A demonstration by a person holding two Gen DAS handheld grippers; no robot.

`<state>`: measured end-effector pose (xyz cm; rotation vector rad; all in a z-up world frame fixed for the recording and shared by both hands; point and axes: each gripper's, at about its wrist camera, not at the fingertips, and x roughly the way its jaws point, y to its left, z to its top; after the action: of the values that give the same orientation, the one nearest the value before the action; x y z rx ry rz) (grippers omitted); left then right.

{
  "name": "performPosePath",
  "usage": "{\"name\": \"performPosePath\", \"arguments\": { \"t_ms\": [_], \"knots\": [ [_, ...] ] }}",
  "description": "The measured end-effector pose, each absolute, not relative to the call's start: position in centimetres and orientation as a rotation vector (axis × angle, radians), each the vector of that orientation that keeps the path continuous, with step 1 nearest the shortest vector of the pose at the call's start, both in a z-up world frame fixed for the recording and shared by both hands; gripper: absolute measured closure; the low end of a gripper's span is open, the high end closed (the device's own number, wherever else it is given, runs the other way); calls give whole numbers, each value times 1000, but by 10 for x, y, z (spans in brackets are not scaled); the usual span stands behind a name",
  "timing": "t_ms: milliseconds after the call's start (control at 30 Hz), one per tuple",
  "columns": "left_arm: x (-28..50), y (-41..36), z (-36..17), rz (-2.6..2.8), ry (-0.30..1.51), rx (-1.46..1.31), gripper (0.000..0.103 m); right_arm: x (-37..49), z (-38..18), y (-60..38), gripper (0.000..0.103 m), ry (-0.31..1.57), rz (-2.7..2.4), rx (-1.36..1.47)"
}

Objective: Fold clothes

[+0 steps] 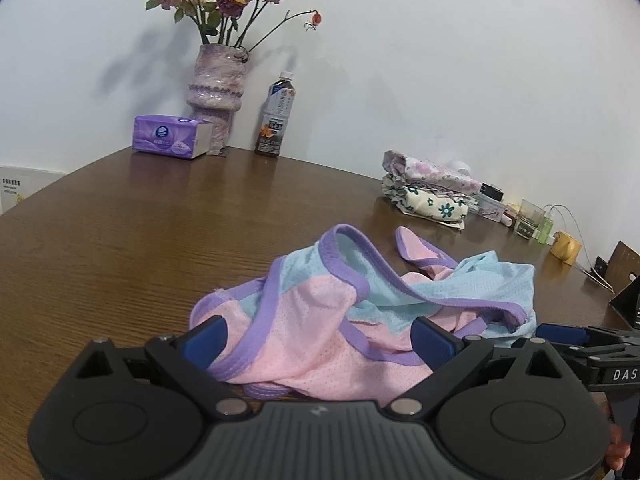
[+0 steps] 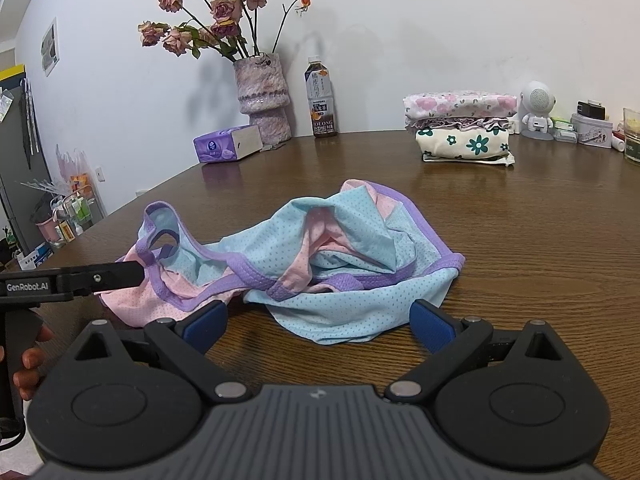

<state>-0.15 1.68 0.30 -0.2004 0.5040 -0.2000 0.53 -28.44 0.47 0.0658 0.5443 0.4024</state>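
top (image 2: 340, 240): pink and blue dotted mesh, purple trim
table (image 2: 540, 240): brown woodgrain
tissues (image 2: 218, 146): purple
pads (image 2: 206, 326): blue

Both views are evenly and fairly brightly lit. The dried pink roses in the mottled purple vase (image 1: 216, 92) cast soft grey shadows on the white wall (image 1: 440, 60). The glossy brown wooden table (image 2: 540, 232) shows faint reflections. Fisheye distortion curves the edges, dark vignettes fill the corners, and focus is sharp.
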Motion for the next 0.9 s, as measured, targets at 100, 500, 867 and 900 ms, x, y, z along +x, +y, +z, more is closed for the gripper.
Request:
{"name": "performPosePath", "arguments": {
  "t_ms": [100,500,867,900],
  "knots": [
    [-2,18,4,-198,503,-204,5,6,5,-284,4,547,402,66],
    [-7,15,9,-220,492,-195,5,7,5,-283,4,554,393,58],
    [-9,-17,25,-374,478,-88,5,9,6,-302,4,568,355,80],
    [-9,-21,26,-394,478,-73,5,10,6,-305,5,572,347,80]
  ]
}}
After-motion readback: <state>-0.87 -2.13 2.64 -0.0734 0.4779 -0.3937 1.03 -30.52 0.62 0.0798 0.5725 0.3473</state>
